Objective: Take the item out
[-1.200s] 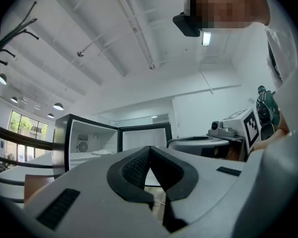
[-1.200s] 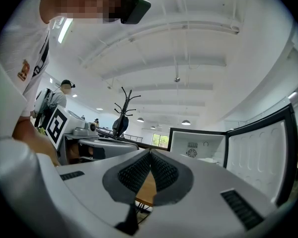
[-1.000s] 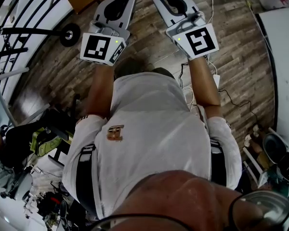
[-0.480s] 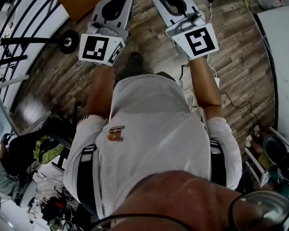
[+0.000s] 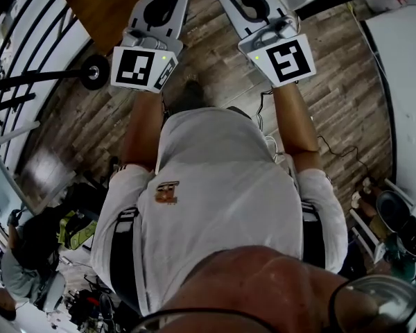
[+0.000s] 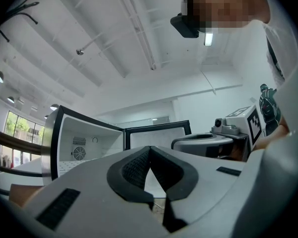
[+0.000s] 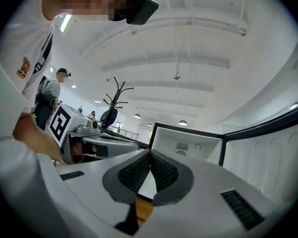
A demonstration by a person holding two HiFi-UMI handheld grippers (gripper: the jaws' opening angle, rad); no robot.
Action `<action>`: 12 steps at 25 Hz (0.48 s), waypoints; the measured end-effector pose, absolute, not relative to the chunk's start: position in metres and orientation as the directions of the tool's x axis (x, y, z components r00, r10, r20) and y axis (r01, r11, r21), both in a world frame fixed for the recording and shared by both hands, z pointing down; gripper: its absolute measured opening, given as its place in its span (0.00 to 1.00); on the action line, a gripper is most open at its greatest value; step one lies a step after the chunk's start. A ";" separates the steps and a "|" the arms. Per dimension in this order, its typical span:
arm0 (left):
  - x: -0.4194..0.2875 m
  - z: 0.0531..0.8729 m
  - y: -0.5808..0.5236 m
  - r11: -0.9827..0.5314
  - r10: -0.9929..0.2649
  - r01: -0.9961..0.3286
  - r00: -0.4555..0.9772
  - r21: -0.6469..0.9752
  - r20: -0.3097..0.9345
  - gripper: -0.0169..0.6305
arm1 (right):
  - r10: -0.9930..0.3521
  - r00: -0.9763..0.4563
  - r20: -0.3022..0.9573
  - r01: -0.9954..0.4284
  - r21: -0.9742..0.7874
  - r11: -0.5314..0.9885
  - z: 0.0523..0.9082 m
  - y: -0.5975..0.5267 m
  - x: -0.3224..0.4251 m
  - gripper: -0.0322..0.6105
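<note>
Wood floor (image 5: 347,96), small fridge (image 6: 84,145) standing open

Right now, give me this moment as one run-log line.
left gripper: shut, empty | right gripper: shut, empty | mini fridge: door open, ahead of both grippers

1. Small fridge (image 6: 89,140): black frame, white inside, round fan grille on the back wall. It stands upright beyond and to the left of the fingers (image 6: 134,170) of the left gripper (image 6: 150,151).
2. Its door (image 6: 156,135) is swung open to the right, with the white inner face showing just above those fingertips.
</note>
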State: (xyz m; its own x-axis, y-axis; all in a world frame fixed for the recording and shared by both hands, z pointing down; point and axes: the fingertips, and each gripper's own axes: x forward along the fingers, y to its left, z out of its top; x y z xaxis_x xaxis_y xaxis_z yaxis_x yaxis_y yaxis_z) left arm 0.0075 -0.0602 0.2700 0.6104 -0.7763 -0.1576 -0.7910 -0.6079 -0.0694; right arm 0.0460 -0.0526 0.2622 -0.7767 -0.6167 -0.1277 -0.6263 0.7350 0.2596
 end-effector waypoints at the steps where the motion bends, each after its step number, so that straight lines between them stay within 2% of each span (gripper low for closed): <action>1: 0.003 0.271 -0.071 -0.612 -0.773 -0.788 0.614 -0.069 -0.157 0.05 | -0.622 -0.773 -0.125 -0.631 0.259 0.732 0.263 -0.063 0.042 0.10; 12: -0.043 0.271 -0.180 -0.653 -0.739 -0.754 0.654 -0.068 -0.161 0.05 | -0.671 -0.734 -0.103 -0.672 0.253 0.696 0.266 -0.175 -0.006 0.10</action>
State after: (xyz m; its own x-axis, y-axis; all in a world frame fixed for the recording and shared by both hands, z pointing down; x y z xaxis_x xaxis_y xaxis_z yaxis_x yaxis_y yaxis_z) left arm -0.0430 -0.1801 0.2710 0.6543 -0.7389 -0.1611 -0.7543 -0.6530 -0.0683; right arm -0.0058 -0.1752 0.2657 -0.7340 -0.6713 -0.1026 -0.6719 0.6960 0.2533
